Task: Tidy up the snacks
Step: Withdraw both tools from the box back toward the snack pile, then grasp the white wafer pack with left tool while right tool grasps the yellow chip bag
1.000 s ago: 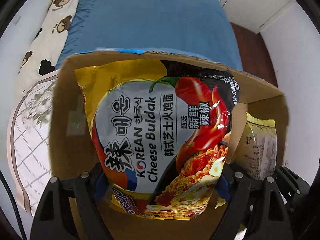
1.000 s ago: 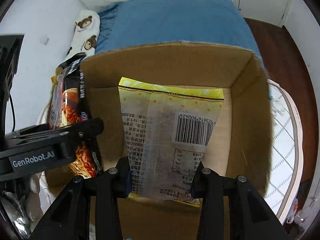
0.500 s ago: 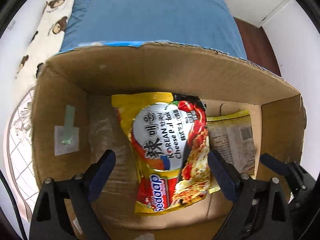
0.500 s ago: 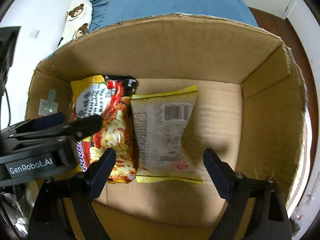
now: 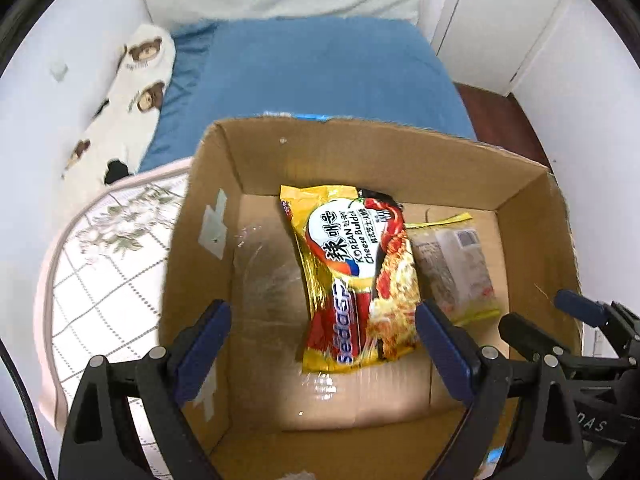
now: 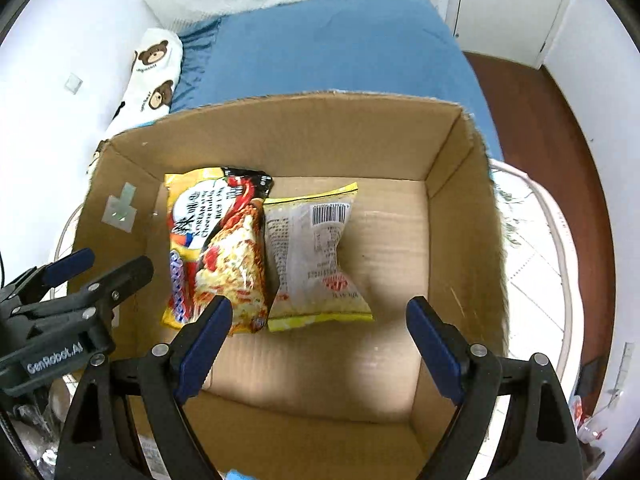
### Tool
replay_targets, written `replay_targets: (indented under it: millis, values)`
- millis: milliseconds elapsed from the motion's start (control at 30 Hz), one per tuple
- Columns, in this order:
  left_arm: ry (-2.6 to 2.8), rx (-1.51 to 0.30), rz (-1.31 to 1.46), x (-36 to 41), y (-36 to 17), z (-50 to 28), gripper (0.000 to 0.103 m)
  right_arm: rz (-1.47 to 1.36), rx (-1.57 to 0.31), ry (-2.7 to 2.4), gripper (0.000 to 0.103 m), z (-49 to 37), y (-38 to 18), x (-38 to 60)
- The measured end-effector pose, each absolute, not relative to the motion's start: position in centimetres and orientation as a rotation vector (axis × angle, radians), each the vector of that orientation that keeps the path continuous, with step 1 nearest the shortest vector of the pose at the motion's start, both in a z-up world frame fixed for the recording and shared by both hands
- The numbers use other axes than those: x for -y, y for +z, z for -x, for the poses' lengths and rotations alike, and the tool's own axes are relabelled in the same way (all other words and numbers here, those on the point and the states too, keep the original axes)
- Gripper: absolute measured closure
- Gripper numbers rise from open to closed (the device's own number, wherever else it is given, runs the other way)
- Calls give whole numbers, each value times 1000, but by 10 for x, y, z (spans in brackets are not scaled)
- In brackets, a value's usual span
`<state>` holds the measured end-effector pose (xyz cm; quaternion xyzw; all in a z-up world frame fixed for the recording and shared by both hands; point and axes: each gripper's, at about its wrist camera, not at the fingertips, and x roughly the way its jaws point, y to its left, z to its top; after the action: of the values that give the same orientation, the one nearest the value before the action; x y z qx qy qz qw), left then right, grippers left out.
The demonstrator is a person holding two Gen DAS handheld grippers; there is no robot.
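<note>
An open brown cardboard box (image 5: 400,160) (image 6: 280,136) holds both snack packs flat on its floor. The yellow-and-red glossy instant noodle packet printed "Korean Cheese Buldak" (image 5: 356,276) (image 6: 218,248) lies left of the box's middle, face up, its long side running from the far wall toward the near wall. Touching its right edge lies the pale yellow-trimmed translucent snack bag (image 5: 456,268) (image 6: 316,256), barcode side up, pinched narrow at its waist. The right half of the box floor beside that bag is bare cardboard. A patch of clear tape (image 5: 214,224) (image 6: 120,208) sticks to the box's left inner wall.

The left gripper (image 5: 320,340) (image 6: 100,268) hovers over the near-left part of the box, its jaws spread wide and holding nothing; the noodle packet shows between them, lying on the box floor. The right gripper (image 6: 320,336) hangs over the near edge of the box, jaws likewise wide apart and empty, with the bag's lower end visible between them, lying on the box floor.

Beyond the box's far wall stretches a bed with a blue sheet (image 5: 320,72) (image 6: 328,48), and a white pillow printed with brown bears (image 5: 128,96) (image 6: 152,72) lies to the box's far left. A white quilted mat with a floral print and pink border (image 5: 104,264) sits under the box.
</note>
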<state>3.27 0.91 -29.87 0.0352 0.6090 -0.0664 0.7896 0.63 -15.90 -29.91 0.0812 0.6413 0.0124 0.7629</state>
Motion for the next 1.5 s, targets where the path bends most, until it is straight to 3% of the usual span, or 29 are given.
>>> replay_targets:
  millis: [400, 767, 967, 1300, 1433, 1467, 1500]
  values:
    - [-164, -1135, -79, -19, -219, 38, 9, -163, -1229, 13, 12, 64, -218, 149]
    - [-152, -1122, -28, -38, -201, 94, 9, -242, -1184, 7, 12, 127, -189, 149]
    - [-74, -1225, -23, -79, -243, 144, 9, -341, -1295, 20, 12, 172, -235, 141]
    - [16, -1571, -174, -132, -394, 222, 9, -430, -1588, 45, 16, 246, -365, 86]
    - [-15, -1634, -221, -130, -434, 227, 9, -337, -1577, 141, 18, 244, -373, 54]
    - [-20, -1640, -228, -129, -442, 227, 10, -306, -1569, 162, 18, 241, -371, 47]
    - [-29, -1639, -221, -129, -445, 227, 20, -256, -1560, 186, 18, 238, -369, 37]
